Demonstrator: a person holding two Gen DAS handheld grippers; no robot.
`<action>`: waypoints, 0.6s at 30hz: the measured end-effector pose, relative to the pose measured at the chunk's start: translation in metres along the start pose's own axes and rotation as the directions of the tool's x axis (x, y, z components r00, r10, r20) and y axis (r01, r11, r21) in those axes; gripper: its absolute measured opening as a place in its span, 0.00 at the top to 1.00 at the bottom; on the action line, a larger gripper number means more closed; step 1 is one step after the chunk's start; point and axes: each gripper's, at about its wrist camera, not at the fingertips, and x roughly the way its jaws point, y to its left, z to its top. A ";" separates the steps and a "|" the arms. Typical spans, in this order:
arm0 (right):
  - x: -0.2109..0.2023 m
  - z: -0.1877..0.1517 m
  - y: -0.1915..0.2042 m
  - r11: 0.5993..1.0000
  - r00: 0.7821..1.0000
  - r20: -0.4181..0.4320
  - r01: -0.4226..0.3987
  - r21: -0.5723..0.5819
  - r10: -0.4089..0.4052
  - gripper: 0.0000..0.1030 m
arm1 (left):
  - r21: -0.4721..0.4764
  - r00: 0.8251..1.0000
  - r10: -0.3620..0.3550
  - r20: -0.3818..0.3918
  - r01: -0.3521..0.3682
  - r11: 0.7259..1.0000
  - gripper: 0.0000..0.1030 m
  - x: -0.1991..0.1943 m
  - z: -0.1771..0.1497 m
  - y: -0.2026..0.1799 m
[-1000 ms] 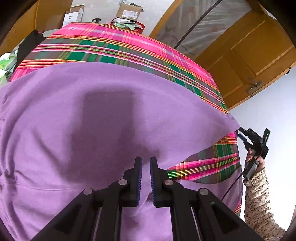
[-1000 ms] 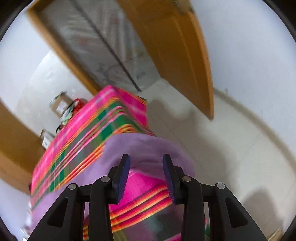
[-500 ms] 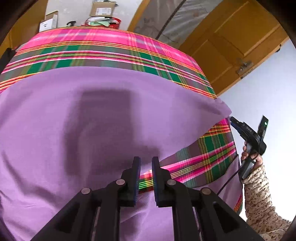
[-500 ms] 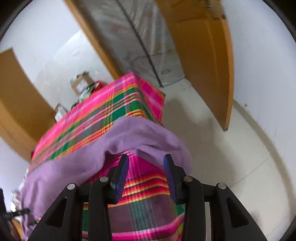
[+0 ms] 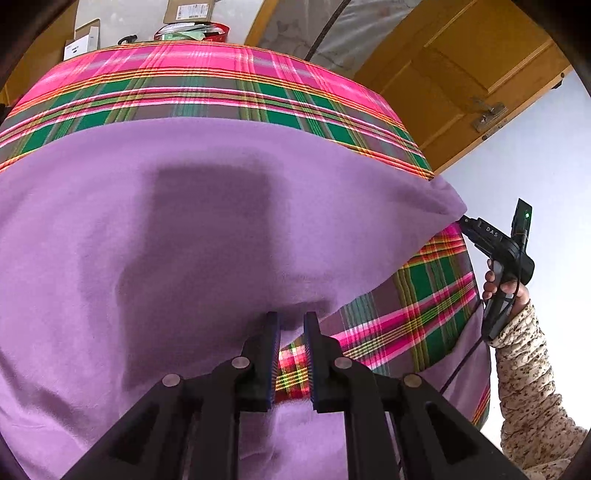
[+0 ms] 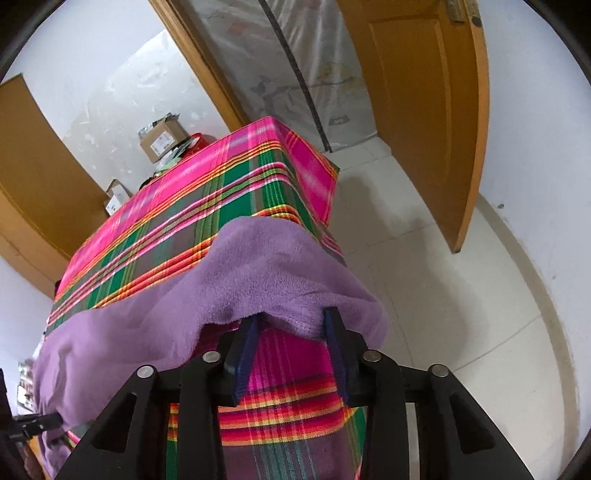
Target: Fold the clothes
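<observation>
two grippers of mine worked over a purple garment (image 5: 184, 229) spread on a table under a plaid cloth (image 5: 207, 81). the garment covered most of the near tabletop and spilled over the near edge, with the pink and green plaid bare beyond it and in a patch at the near right corner.

my left gripper (image 5: 291, 325) pointed down at the near fold of the purple fabric. its jaws stood a narrow way apart, with plaid showing through the gap and the purple edge just past the tips; i could not see the pads pressing on anything.

my right gripper (image 6: 291, 325) sat at the right corner of the table, where the garment's corner hung over the edge. its jaws were closing, much wider apart than the left ones, and the purple hem lay draped across their tips, sagging between them; the pads were not yet pressed on it. in the left view that gripper (image 5: 466, 222) poked its tips under the garment's lifted corner, held by my hand (image 5: 504, 286) in a speckled sleeve (image 5: 524, 376).

behind the table stood cardboard boxes (image 5: 190, 11), and a wooden door (image 6: 424, 110) hung open onto a pale tiled floor (image 6: 461, 295).
</observation>
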 end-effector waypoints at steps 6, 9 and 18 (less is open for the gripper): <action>-0.007 0.004 -0.001 0.999 0.999 0.035 0.034 -0.015 -0.034 0.90 | -0.009 1.000 0.005 -0.008 -0.005 1.000 0.88 0.005 0.001 0.001; -0.015 0.005 -0.001 0.998 0.998 0.051 0.049 -0.027 -0.047 0.92 | -0.015 1.000 0.005 -0.011 -0.005 1.000 0.88 0.007 0.002 0.003; -0.053 0.018 -0.003 0.992 0.989 0.099 0.115 -0.057 -0.109 0.92 | -0.033 1.000 -0.003 -0.007 0.003 0.999 0.88 0.002 0.003 0.005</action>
